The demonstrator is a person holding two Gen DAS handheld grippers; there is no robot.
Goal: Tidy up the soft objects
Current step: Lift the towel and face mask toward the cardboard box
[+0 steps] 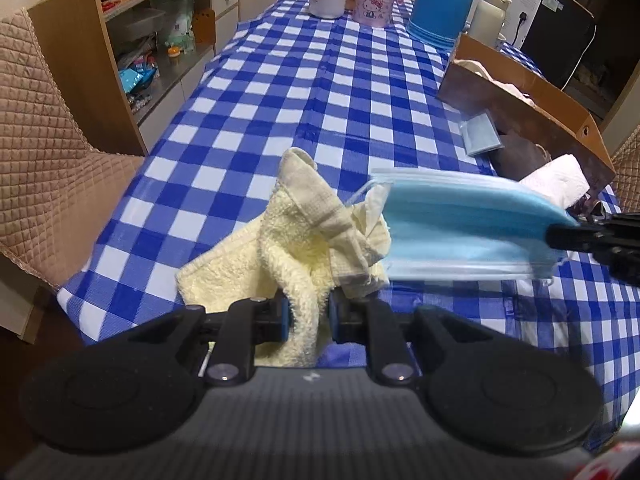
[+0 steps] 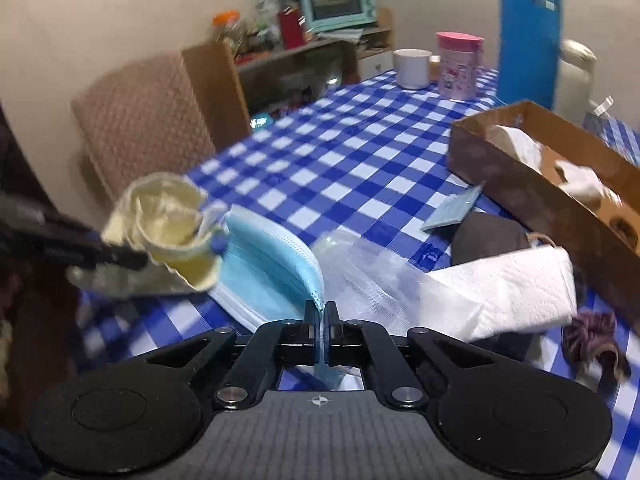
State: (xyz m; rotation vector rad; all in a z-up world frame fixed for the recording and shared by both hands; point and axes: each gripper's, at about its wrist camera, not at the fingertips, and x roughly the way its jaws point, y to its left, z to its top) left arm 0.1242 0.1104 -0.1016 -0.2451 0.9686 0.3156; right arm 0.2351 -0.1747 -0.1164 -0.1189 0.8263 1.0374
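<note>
Both tongs pinch cloth: towel (image 1: 304, 264), mask (image 2: 272, 264).

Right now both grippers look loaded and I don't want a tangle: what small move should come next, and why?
Probably lift the right gripper slightly and carry the blue mask toward the cardboard box. Its jaws are shut on the mask's edge, the box already holds soft items, and the left gripper grips the yellow towel right beside it.

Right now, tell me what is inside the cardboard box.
In the cardboard box, pale crumpled cloths show, with bare brown floor between them. The near wall hides the lower part, so anything lying against it cannot be seen.
</note>
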